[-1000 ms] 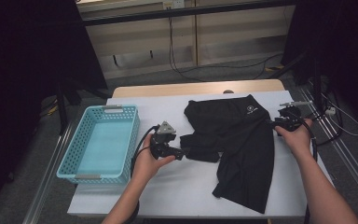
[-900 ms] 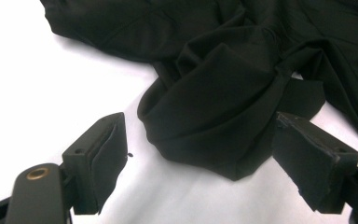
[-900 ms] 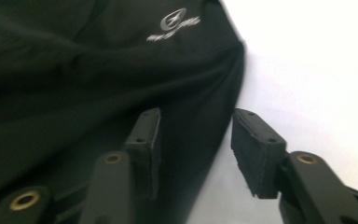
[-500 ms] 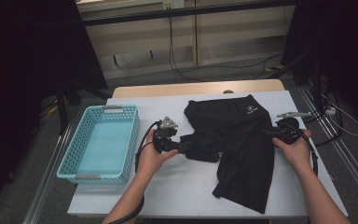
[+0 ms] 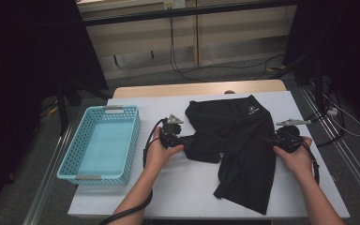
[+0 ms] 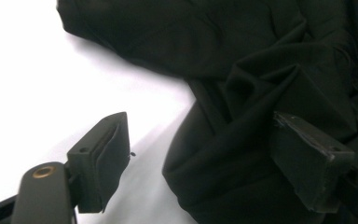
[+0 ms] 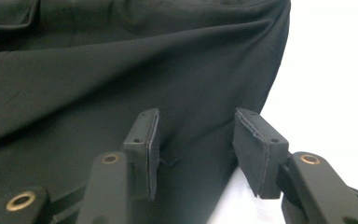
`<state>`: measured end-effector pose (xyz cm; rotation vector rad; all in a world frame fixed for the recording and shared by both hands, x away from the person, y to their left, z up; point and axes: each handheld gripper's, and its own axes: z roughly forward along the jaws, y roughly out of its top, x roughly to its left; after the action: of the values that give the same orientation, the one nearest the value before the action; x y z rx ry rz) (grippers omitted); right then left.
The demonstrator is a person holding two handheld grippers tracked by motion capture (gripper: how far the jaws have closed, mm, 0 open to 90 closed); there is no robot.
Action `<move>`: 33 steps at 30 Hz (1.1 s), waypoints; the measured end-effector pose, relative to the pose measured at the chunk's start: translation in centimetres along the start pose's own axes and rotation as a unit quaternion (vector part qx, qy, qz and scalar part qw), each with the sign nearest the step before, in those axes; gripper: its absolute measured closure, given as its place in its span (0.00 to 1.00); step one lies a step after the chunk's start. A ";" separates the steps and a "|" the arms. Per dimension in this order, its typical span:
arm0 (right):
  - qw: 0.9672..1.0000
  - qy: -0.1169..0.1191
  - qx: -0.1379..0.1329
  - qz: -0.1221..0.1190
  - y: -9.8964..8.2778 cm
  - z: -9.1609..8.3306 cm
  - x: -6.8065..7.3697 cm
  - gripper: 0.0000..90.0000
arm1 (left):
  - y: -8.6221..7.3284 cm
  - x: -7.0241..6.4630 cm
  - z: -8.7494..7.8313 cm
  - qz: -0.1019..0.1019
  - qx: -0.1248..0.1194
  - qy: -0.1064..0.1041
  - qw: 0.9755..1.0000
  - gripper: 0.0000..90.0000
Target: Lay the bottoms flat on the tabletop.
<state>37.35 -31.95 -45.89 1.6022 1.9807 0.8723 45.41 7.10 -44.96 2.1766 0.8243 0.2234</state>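
Closing in on the shorts from both sides

Compared with a second ago, both tools are brought inward to the black shorts (image 5: 236, 140) lying spread on the white table (image 5: 187, 183). The left tool (image 6: 200, 158) is released, its jaws just narrowed slightly around a bunched fold that isn't pinched yet. The right tool (image 7: 196, 149) is released too, straddling the hem edge. Looks like a two-sided grab is being set up, maybe for folding. The blue basket (image 5: 122, 140) is left untouched.

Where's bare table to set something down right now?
Free: the strip of table between basket and black shorts, toward the near edge; also the far-right corner beyond the right tongs. Crowded: the centre, where the left tongs meet the shorts.
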 end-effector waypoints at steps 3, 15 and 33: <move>1.000 0.004 -0.003 0.002 -0.1 -0.1 0.1 0.57 | -0.5 -0.2 -0.1 -0.016 0.002 -0.020 1.000 0.40; 0.999 0.024 -0.001 -0.026 0.0 -0.8 1.9 0.45 | -0.2 -1.2 -2.8 -0.015 0.014 -0.075 0.997 0.95; 0.997 0.069 -0.015 -0.031 -0.4 -1.6 4.5 0.43 | 1.2 -4.8 -4.9 0.006 -0.001 -0.120 0.993 0.96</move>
<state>34.93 -27.89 -44.87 1.4927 2.0883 1.0079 40.27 6.51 -40.21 2.1542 0.6751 -0.0312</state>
